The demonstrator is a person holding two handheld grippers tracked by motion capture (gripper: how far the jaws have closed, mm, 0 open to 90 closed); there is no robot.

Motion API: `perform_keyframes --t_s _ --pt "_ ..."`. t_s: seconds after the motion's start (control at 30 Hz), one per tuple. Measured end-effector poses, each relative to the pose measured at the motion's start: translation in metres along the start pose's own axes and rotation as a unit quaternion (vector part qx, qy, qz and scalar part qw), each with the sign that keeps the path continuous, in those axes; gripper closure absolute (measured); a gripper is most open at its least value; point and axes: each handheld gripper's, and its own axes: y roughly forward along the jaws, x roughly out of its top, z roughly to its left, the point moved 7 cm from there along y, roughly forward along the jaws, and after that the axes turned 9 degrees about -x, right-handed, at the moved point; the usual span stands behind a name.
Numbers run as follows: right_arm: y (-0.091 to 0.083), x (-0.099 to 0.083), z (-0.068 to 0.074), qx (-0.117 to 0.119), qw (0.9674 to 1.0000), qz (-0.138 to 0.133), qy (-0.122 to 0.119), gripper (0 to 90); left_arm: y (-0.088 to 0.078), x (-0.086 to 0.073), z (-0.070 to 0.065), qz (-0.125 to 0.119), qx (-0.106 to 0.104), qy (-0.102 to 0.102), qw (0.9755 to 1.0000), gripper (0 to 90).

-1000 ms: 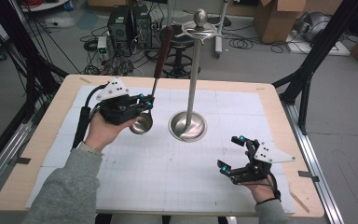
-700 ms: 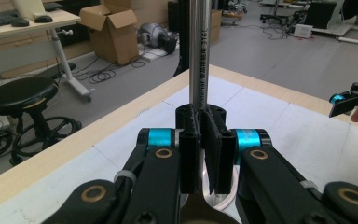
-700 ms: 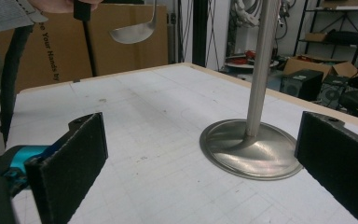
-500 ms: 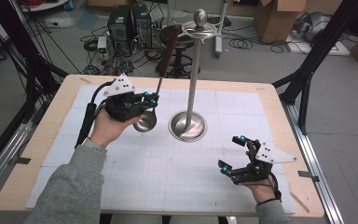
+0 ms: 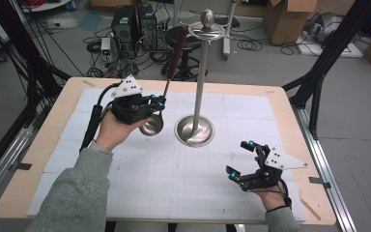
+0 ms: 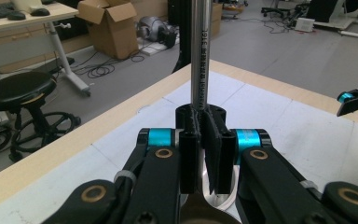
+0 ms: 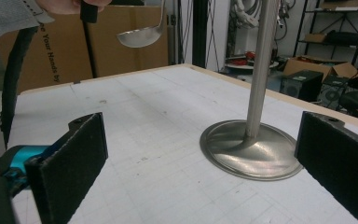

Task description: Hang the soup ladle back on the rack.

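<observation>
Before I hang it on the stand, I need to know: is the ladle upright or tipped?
Near upright, leaning slightly: the ladle hangs bowl down, handle up, above the table. The left gripper is shut on its shaft.

Steel ladle handle (image 6: 199,56), rising straight up from between the left gripper's closed jaws: a line of small dark engraved characters runs along it; the digits "316" can be made out near its upper end, the rest is too small to read.

Brown cardboard box (image 7: 51,51), far behind the right gripper's left jaw: printed words "e Your Hands by", cut off at the left.
</observation>
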Motion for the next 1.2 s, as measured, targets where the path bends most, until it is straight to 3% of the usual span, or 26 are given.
perform_keyframes --t_s 1.2 --pt "-0.001 0.001 -0.001 0.000 1.0000 -0.004 0.003 1.4 0.026 0.000 0.005 0.017 0.003 -0.011 0.9998 84.3"
